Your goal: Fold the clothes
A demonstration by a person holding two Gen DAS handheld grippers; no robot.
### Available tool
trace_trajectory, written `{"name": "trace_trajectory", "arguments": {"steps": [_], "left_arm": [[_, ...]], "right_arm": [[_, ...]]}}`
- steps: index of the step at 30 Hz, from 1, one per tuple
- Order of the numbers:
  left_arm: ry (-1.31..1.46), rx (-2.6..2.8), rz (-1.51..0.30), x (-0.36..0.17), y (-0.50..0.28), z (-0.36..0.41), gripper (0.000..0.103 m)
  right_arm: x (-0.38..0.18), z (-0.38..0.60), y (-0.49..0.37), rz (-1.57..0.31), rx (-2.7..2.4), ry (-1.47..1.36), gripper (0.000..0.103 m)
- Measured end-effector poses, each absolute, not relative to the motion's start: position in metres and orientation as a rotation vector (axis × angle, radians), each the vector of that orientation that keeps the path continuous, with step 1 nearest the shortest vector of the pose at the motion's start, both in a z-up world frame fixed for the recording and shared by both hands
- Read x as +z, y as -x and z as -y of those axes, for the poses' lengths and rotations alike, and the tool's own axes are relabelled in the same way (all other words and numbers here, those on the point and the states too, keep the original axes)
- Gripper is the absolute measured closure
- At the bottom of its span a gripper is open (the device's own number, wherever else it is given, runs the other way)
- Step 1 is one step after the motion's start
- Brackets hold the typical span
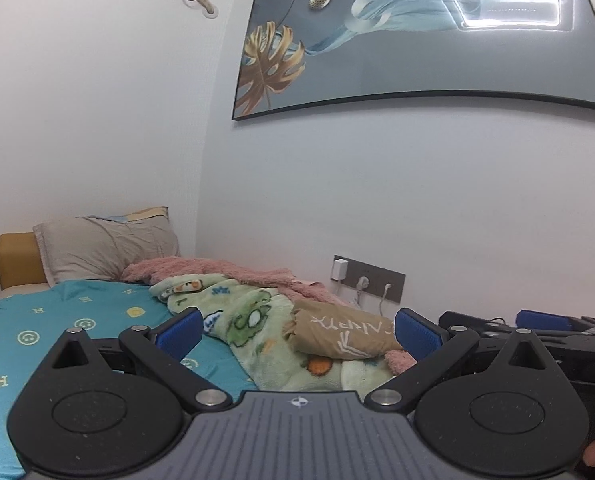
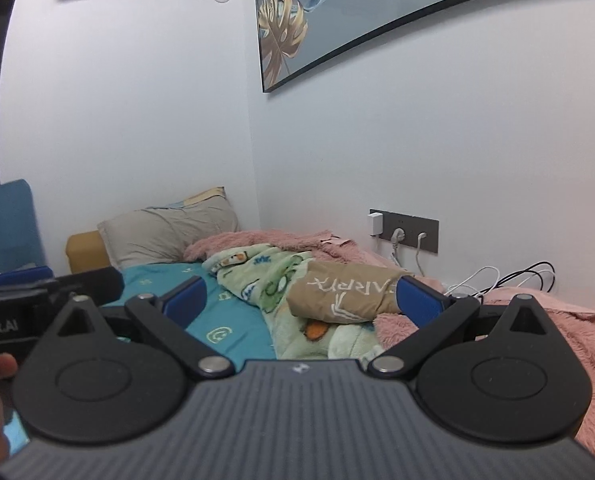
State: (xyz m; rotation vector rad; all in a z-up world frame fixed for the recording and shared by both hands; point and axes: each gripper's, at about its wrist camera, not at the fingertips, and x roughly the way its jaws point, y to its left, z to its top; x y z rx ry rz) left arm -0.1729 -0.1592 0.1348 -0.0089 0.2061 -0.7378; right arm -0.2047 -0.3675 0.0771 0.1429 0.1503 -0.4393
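Observation:
A tan garment with white lettering (image 1: 339, 334) lies folded in a bundle on a green cartoon blanket (image 1: 253, 320) on the bed; it also shows in the right wrist view (image 2: 347, 294). My left gripper (image 1: 297, 334) is open and empty, held short of the bundle. My right gripper (image 2: 301, 300) is open and empty, also short of it. The right gripper shows at the right edge of the left wrist view (image 1: 545, 320), and the left gripper at the left edge of the right wrist view (image 2: 37, 280).
The bed has a teal patterned sheet (image 1: 77, 320), a grey pillow (image 1: 105, 248) at its head and a pink fleece blanket (image 2: 537, 332) along the wall. A wall socket panel (image 2: 409, 232) with plugs and loose cables (image 2: 505, 276) sits behind the bed.

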Motion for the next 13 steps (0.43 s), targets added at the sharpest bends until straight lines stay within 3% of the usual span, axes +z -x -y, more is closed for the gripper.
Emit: {"name": "trace_trajectory", "arguments": {"steps": [13], "left_arm": [[0.009, -0.685, -0.196, 0.133, 0.171, 0.142, 0.000]], "right_arm": [[0.079, 0.355, 0.207, -0.155, -0.457, -0.091, 0.000]]}}
